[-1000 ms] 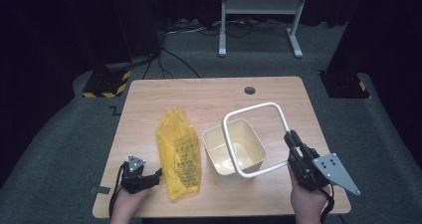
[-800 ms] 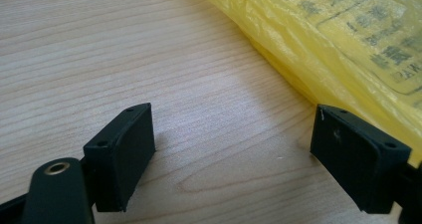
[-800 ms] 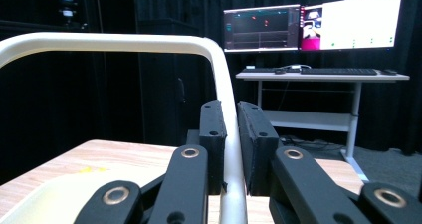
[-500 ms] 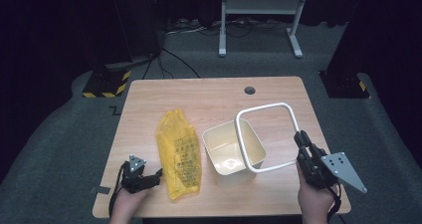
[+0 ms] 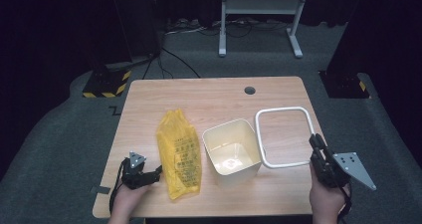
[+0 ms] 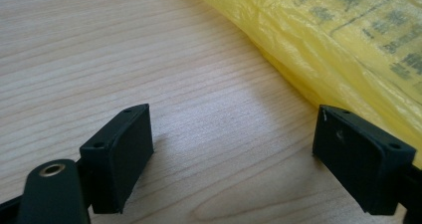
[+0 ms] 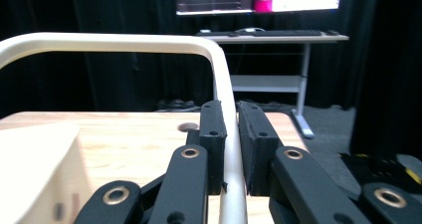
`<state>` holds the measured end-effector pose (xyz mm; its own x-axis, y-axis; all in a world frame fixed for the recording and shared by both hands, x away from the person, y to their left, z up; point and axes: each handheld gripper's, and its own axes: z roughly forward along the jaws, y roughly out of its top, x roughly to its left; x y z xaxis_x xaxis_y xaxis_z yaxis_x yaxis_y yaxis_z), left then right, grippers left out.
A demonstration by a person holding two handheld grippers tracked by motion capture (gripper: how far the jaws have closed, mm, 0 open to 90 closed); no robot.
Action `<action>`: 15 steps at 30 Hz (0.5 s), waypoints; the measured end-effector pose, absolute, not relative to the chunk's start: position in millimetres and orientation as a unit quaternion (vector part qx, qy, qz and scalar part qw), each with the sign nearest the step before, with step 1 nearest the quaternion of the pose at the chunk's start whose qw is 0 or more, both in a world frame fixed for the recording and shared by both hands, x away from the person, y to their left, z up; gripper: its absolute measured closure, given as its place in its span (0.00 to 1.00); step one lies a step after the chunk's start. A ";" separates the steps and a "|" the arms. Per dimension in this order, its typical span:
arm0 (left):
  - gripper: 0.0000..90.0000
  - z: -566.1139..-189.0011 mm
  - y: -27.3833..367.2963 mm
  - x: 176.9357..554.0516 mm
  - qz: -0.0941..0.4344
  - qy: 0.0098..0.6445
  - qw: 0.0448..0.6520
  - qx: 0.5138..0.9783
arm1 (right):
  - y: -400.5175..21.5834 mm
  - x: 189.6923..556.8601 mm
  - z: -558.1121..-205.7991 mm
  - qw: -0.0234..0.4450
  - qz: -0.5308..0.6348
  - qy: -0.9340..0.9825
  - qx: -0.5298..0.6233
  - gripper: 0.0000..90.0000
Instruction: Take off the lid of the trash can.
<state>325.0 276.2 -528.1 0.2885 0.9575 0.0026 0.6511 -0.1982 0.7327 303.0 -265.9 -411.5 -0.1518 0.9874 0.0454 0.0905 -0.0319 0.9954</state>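
High view: right tongs (image 5: 315, 143) pinch the white frame (image 5: 284, 137), raised.

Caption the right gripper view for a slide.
Right gripper clamps the white frame above the wooden table.

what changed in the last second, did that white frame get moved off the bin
The right gripper, shut on the white frame, carried it rightward and lower, off the top of the cream bin, to the right of it above the table. The grip held throughout. The bin, the yellow bag and the open left gripper beside the bag stayed put.
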 end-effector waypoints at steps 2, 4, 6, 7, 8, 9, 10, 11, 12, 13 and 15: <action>0.18 -528.1 275.2 325.5 0.236 0.545 0.322 0.737 | -274.1 303.9 -413.3 0.429 0.519 0.544 0.500 0.91; 0.17 -528.1 274.6 326.1 0.236 0.543 0.322 0.739 | -282.4 305.4 -415.1 0.434 0.510 0.541 0.509 0.91; 0.17 -528.0 274.3 326.3 0.236 0.543 0.321 0.739 | -290.9 306.6 -417.3 0.437 0.503 0.534 0.520 0.91; 0.17 -528.0 274.3 326.3 0.236 0.543 0.321 0.739 | -290.9 306.6 -417.3 0.437 0.503 0.534 0.520 0.91; 0.17 -527.9 274.2 326.3 0.235 0.543 0.321 0.739 | -295.2 307.1 -418.3 0.437 0.502 0.531 0.524 0.91; 0.17 -527.9 274.2 326.2 0.235 0.543 0.321 0.739 | -302.3 307.7 -420.0 0.442 0.496 0.525 0.533 0.91; 0.17 -528.0 274.2 326.2 0.235 0.543 0.321 0.739 | -305.6 308.0 -420.8 0.444 0.493 0.523 0.535 0.91; 0.17 -528.0 274.1 326.2 0.235 0.543 0.322 0.739 | -308.4 308.4 -421.5 0.444 0.491 0.521 0.538 0.91; 0.17 -528.0 274.1 326.2 0.235 0.543 0.322 0.739 | -310.9 308.7 -422.3 0.445 0.490 0.519 0.541 0.91; 0.17 -528.0 274.2 326.2 0.234 0.543 0.322 0.739 | -313.3 308.9 -423.0 0.447 0.488 0.518 0.543 0.91; 0.17 -528.0 274.0 326.2 0.235 0.544 0.322 0.739 | -316.4 309.5 -424.6 0.449 0.483 0.517 0.546 0.91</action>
